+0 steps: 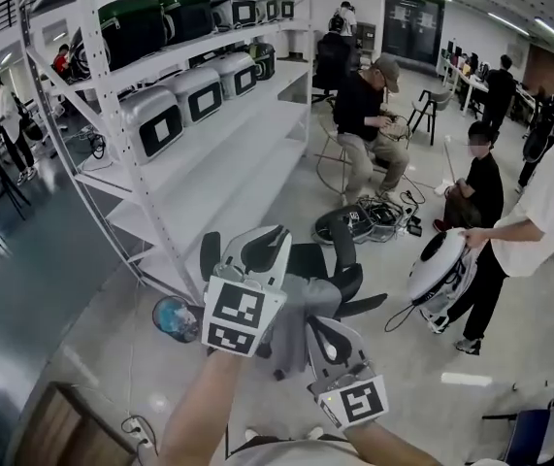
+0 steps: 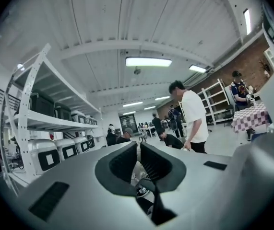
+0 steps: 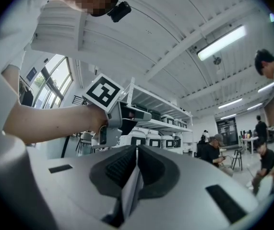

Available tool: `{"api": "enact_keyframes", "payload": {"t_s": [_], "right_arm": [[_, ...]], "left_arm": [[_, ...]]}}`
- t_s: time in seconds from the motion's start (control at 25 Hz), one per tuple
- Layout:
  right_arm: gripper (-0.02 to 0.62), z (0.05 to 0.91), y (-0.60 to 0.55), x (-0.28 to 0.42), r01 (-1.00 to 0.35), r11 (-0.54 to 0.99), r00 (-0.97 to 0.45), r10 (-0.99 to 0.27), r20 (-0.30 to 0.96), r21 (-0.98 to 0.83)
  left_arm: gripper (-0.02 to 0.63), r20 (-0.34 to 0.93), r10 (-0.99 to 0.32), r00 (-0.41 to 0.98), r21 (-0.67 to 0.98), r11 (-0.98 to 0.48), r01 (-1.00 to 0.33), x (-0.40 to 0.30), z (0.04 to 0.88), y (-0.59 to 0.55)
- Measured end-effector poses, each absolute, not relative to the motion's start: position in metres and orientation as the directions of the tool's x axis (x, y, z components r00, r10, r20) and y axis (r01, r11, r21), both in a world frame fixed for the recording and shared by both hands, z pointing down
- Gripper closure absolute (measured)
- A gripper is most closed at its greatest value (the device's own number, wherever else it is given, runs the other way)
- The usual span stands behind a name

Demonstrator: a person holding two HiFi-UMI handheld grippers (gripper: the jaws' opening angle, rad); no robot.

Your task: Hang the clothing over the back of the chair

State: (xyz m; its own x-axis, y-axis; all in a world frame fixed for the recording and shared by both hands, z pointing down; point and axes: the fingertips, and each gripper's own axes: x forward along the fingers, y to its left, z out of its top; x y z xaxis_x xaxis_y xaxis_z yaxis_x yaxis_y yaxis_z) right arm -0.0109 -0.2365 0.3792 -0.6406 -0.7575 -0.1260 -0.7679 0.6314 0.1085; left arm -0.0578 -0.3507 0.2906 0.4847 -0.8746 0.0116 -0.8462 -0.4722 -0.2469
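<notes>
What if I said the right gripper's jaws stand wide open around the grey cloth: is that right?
Not quite. The right gripper is not wide open: its jaws are closed on the grey cloth, pinching it between them. The right gripper view shows this.

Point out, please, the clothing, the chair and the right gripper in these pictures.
clothing (image 3: 132,190): right gripper view, pale fold between the jaws.
chair (image 1: 342,250): head view, black frame.
right gripper (image 3: 136,150): right gripper view, midway between its fingertips.
</notes>
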Motion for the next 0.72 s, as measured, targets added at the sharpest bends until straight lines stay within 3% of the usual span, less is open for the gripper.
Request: {"api": "enact_keyframes", "payload": {"t_s": [0.48, 0.72], "right_arm": [[0.58, 0.391, -0.221, -0.008, -0.743, 0.665, -0.669, -0.735, -0.113, 0.074], [0.58, 0.396, -0.217, 0.007, -0.744, 0.665, -0.668, -0.736, -0.11, 0.068]], "left_arm": [[0.598, -0.137, -0.92, 0.368, -0.055, -0.364, -0.93, -0.08, 0.314, -0.275], [0.6, -0.087, -0.948, 0.305, -0.016, -0.305, -0.952, -0.081, 0.369, -0.222]]}}
